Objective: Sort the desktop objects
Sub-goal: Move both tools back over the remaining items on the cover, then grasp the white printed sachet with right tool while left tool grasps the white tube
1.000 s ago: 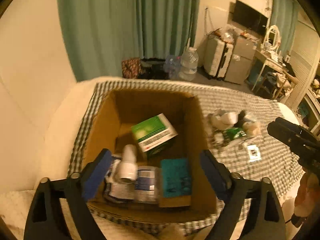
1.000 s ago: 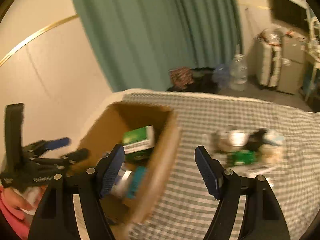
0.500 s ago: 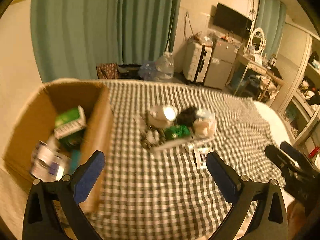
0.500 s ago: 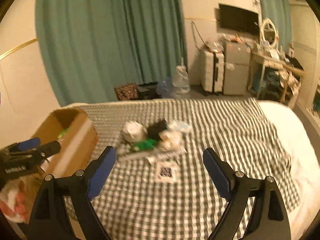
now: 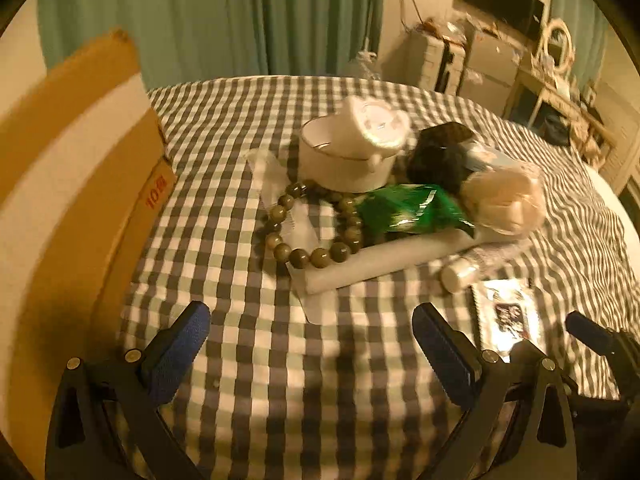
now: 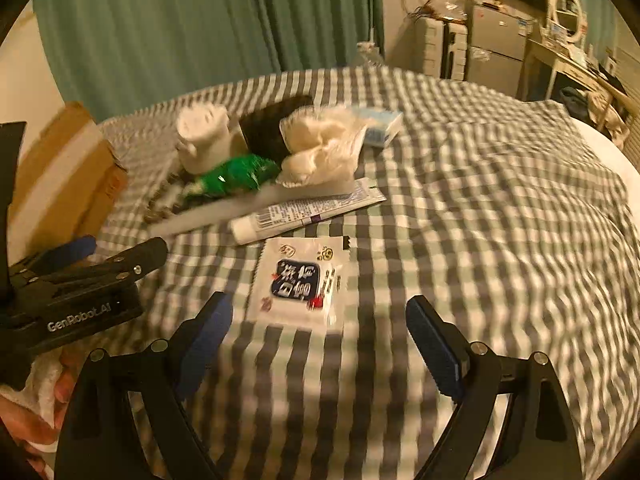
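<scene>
A pile of small objects lies on the checked cloth: a white cup [image 5: 352, 152], a bead bracelet [image 5: 312, 228], a green packet [image 5: 412, 208], a black item [image 5: 436, 156], a white tube [image 6: 304, 212] and a flat white sachet [image 6: 300, 284]. The cardboard box [image 5: 76, 184] stands at the left. My left gripper [image 5: 312, 356] is open and empty, just short of the bracelet. My right gripper [image 6: 316, 336] is open and empty, just short of the sachet. The left gripper also shows in the right wrist view [image 6: 92, 256].
The checked cloth [image 6: 480, 200] covers a round table. Green curtains [image 6: 200, 20], a suitcase and a desk stand behind. A small blue-white box [image 6: 380, 126] lies at the far side of the pile.
Both grippers have swung right from over the box to the pile and come closer to it. The box now sits at the left edge of both views.
</scene>
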### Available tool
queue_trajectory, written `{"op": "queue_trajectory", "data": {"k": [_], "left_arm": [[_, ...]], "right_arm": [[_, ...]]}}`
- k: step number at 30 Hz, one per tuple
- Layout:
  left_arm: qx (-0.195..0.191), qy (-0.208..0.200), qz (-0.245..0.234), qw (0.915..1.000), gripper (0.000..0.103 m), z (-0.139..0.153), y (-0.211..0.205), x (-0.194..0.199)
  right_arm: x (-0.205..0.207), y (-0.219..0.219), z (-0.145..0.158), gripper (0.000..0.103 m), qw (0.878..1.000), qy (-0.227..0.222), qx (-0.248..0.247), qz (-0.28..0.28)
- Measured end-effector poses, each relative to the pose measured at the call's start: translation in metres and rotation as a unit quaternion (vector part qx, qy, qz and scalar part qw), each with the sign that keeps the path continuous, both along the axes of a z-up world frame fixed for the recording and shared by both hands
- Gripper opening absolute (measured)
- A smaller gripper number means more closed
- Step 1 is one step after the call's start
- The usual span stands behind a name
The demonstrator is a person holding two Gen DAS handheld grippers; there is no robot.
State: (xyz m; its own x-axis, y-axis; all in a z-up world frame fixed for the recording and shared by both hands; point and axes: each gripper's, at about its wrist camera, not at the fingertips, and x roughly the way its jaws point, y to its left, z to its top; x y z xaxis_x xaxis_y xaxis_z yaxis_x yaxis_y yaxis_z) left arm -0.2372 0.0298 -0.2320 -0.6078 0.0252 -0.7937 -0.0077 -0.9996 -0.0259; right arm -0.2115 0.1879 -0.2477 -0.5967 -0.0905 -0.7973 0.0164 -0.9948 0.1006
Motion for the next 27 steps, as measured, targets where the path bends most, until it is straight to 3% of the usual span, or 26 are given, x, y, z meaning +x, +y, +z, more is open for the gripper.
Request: {"op": "queue_trajectory", "data": {"k": [7,10,11,12,13,18,23,27], "left_arm": [[0.019,0.009,0.003,0.9998,0.103,-0.002,-0.01,0.004],[0.017,0.006,-0.004,0.9998,0.103,-0.002,-0.011,0.006],[0.017,0.004,-0.007,0.9998,0.103,-0.002,-0.011,0.007],[0.02,0.004,-0.011,0.9997,0.103,0.0,-0.01,0.007],[0.025,0.004,-0.021,0.9995,0.103,0.003,-0.008,0.008],[0.044,0.005,-0.079,0.9959,0.103,0.014,0.019,0.007],[0.046,0.001,-0.124,0.9912,0.103,0.009,0.057,-0.012],[0.06,-0.017,-0.176,0.9824,0.098,0.003,0.083,-0.025]], "right_arm": [[-0.012,-0.01,-0.022,0.089,1.0,0.004,0.019,0.008],[-0.014,-0.024,-0.031,0.084,0.998,0.009,0.063,0.02],[-0.012,-0.026,-0.032,0.08,0.997,0.016,0.07,0.024],[-0.012,-0.026,-0.032,0.058,0.997,0.016,0.07,0.024],[-0.01,-0.024,-0.029,0.044,0.997,0.018,0.069,0.024],[0.001,-0.003,-0.016,0.042,0.997,0.015,0.075,0.017],[0.014,0.044,0.006,0.042,0.998,0.027,0.042,-0.039],[0.016,0.075,0.009,0.042,0.996,0.027,-0.001,-0.081]]}}
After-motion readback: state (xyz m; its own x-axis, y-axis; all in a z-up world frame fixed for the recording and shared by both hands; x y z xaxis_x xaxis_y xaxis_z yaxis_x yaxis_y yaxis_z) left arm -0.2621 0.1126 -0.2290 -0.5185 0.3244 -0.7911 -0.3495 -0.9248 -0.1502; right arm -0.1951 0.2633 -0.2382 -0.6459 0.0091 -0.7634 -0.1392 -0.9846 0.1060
